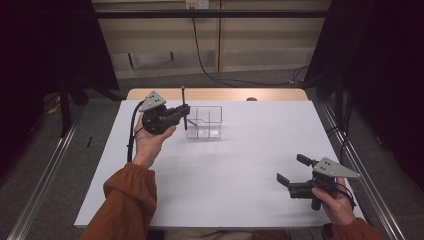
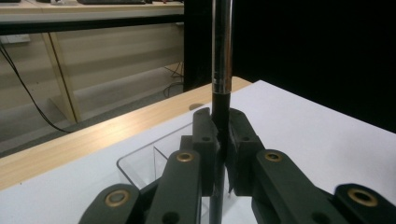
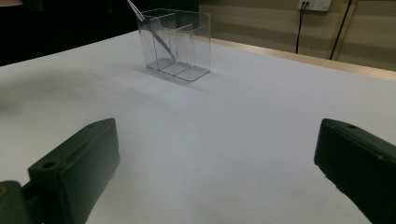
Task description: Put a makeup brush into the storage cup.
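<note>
Two grippers over a white table (image 1: 240, 195), and the action is all on the left. The left gripper (image 1: 184, 113) has its jaws clamped tight on a pen (image 1: 184, 107), a slim dark stick held upright, standing just above and below the jaw tips. Directly beyond those tips, just past the pen, sits a clear plastic organizer (image 1: 204, 122) with inner dividers; from the high view I cannot tell whether the pen's lower end is inside a compartment or just in front of the near wall.

Now the left gripper view brings detail the high view lacks: the pen (image 2: 221, 56) has a shiny metallic upper barrel, a bright ring below it, then a matte black section running down between the pads, which press it from both sides. Brass-coloured bushings show on the black linkage, and the organizer (image 2: 140, 163) lies below and behind the jaws. The left gripper (image 2: 220, 140) is squarely pinched on the barrel.

Over to the right: the right gripper (image 1: 292, 172) hangs low over the table's near right part with jaws spread wide, nothing between them. The right gripper view looks along those parted jaws (image 3: 215, 158) at bare tabletop, with the organizer (image 3: 175, 44) far ahead of the tips and a thin slanted rod inside it, pinkish at the top. No writing or brand is readable anywhere.
</note>
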Motion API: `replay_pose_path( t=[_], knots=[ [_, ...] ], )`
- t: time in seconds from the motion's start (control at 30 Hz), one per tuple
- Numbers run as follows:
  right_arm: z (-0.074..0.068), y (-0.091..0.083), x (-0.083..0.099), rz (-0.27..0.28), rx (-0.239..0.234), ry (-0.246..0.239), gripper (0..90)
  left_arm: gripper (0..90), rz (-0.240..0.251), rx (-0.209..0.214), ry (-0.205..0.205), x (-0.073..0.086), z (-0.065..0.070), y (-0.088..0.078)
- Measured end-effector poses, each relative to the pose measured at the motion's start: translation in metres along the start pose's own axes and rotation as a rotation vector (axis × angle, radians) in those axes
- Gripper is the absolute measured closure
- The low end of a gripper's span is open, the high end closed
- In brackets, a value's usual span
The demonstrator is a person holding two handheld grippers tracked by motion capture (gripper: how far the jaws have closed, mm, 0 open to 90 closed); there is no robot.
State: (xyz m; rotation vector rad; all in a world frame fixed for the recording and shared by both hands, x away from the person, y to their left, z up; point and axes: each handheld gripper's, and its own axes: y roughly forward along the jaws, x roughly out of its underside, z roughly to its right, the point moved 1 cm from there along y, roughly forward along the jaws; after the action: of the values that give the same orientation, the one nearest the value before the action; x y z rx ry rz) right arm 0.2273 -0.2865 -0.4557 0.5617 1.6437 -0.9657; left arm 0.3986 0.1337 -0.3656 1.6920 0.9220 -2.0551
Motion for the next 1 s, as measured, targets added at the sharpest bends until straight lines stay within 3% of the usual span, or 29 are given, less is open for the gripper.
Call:
replay_pose_path(
  t=[0.3, 0.5, 0.57, 1.0],
  knots=[
    [0.0, 0.0, 0.0, 0.003, -0.004, -0.003, 0.0, 84.0, 0.019, -0.031, -0.007, -0.006, 0.0, 0.018],
    [0.0, 0.0, 0.0, 0.001, -0.005, -0.003, 0.0, 84.0, 0.006, -0.064, -0.009, -0.006, -0.005, 0.031],
    [0.001, 0.0, 0.001, -0.007, -0.015, -0.004, 0.0, 84.0, -0.003, -0.082, 0.007, -0.006, -0.007, 0.034],
    [0.001, 0.0, 0.001, 0.002, -0.019, 0.003, 0.0, 84.1, -0.039, -0.102, 0.011, 0.0, -0.012, 0.05]
  ],
)
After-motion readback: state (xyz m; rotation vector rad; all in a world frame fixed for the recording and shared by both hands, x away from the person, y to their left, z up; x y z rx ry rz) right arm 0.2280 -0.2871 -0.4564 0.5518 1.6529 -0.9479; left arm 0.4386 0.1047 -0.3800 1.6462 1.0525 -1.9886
